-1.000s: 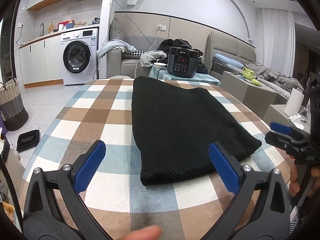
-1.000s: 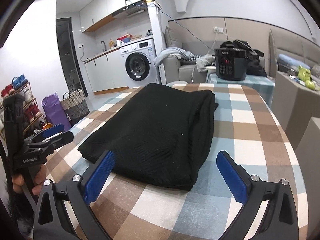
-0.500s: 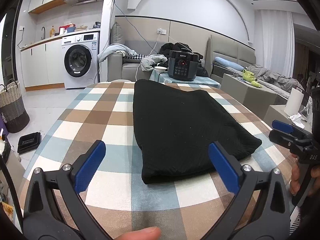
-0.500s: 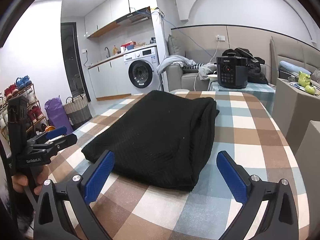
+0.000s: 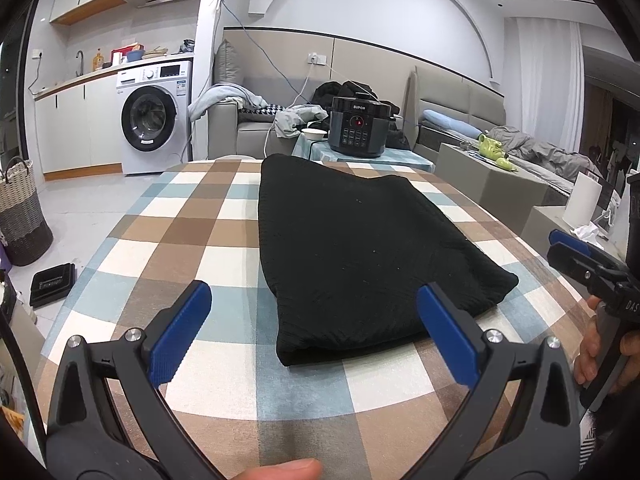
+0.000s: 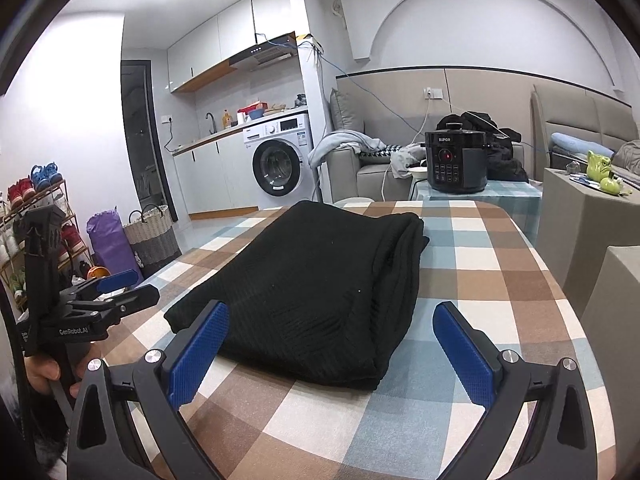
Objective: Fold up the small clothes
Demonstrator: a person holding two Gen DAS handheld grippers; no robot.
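From the left wrist view, the left gripper [image 5: 314, 334] hangs empty with its blue pads spread wide, just short of the near hem of a black knit garment [image 5: 352, 248] that lies folded lengthwise down the middle of the checked tablecloth [image 5: 168, 236]. The garment's near end sits between the pads at about 12 o'clock, untouched. At 3 o'clock the right gripper [image 5: 576, 252] is held clear of the table's right edge by a hand [image 5: 592, 352], and from this side its jaws look parted. A pressure cooker [image 5: 359, 126] stands beyond the far end, off the table. From the right wrist view, the right gripper [image 6: 328, 346] is likewise empty and wide apart, its left pad overlapping the garment's near hem in the picture, though contact cannot be told. The garment [image 6: 316, 284] runs from 12 o'clock back toward the far edge, with a thick layered fold along its right side. The left gripper [image 6: 116, 286] waits at 9 o'clock, off the table. The next fold likely wants both near corners pinched through every layer, lifted together and carried evenly to the far end, so the stacked edges stay aligned.
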